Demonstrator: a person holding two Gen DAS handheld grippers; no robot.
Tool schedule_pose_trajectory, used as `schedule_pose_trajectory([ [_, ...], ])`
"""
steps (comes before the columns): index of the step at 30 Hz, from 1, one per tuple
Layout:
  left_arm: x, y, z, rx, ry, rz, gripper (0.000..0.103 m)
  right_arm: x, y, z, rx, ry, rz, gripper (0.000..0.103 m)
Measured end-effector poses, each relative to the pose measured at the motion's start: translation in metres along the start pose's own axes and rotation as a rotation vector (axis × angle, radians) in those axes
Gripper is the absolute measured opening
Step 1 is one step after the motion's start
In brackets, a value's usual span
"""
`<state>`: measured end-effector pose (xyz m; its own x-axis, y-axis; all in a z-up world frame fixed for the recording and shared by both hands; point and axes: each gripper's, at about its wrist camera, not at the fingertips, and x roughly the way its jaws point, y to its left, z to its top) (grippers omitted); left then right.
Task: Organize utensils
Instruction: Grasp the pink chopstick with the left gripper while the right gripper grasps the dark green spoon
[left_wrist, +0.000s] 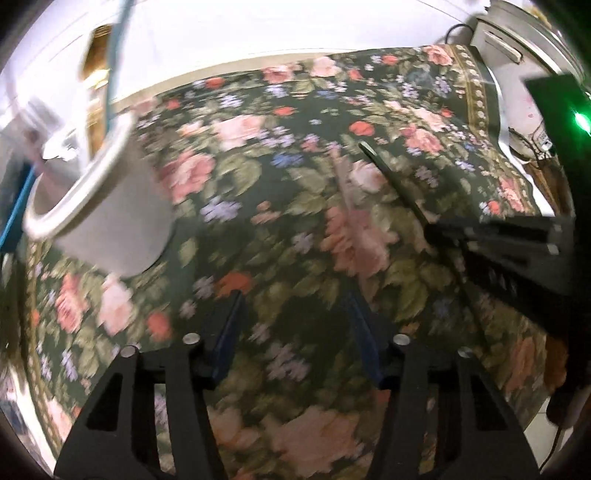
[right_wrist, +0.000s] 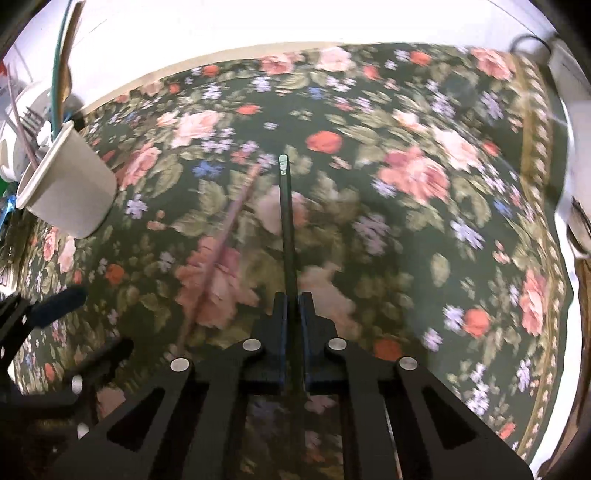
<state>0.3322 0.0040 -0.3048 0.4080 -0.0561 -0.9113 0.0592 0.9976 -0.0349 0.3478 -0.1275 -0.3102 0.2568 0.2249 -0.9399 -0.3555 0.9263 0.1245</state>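
Observation:
My right gripper (right_wrist: 293, 301) is shut on a thin dark chopstick (right_wrist: 286, 218) that points forward above the floral tablecloth (right_wrist: 406, 122). The same chopstick (left_wrist: 391, 181) and the right gripper (left_wrist: 491, 236) show at the right of the left wrist view. A pinkish chopstick (right_wrist: 229, 229) lies on the cloth just left of the held one. A white paper cup (left_wrist: 99, 218) stands at the left; it also shows in the right wrist view (right_wrist: 68, 184). My left gripper (left_wrist: 295, 321) is open and empty over the cloth, right of the cup.
A white holder with a fork and other utensils (right_wrist: 26, 136) stands behind the cup at the far left. A white appliance (left_wrist: 517, 44) sits at the back right, by the table's edge. A white wall runs along the back.

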Motion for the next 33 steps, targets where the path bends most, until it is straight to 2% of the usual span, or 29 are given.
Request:
schedule_pose_trajectory([
  [6,0.026,-0.024,0.026,0.037,0.048,-0.018,0.039,-0.014,-0.036,-0.018,0.074,0.002,0.010,0.006],
  [10,0.033,-0.036,0.038,0.059,0.042,0.000,0.034,-0.024,-0.057,-0.031,0.114,0.002,0.037,0.006],
  [12,0.034,-0.043,0.044,0.060,0.045,-0.044,0.024,-0.028,-0.063,-0.034,0.121,0.003,0.035,0.005],
  [14,0.035,-0.052,0.047,0.071,0.059,-0.096,0.009,-0.030,-0.071,-0.035,0.127,0.006,0.034,0.006],
  [16,0.036,-0.063,0.047,0.089,0.073,-0.133,0.007,-0.032,-0.079,-0.035,0.139,0.007,0.048,0.006],
  [19,0.035,-0.083,0.044,0.125,0.102,-0.204,0.005,-0.031,-0.088,-0.033,0.139,0.009,0.017,0.006],
  [22,0.036,-0.094,0.045,0.134,0.125,-0.256,0.005,-0.030,-0.100,-0.029,0.150,0.027,0.052,0.006],
  [30,0.049,-0.108,0.074,0.111,0.175,-0.232,0.008,-0.024,-0.112,-0.008,0.123,0.065,0.093,0.006],
  [33,0.056,-0.111,0.083,0.097,0.188,-0.225,0.014,-0.020,-0.114,0.003,0.110,0.081,0.097,0.008],
])
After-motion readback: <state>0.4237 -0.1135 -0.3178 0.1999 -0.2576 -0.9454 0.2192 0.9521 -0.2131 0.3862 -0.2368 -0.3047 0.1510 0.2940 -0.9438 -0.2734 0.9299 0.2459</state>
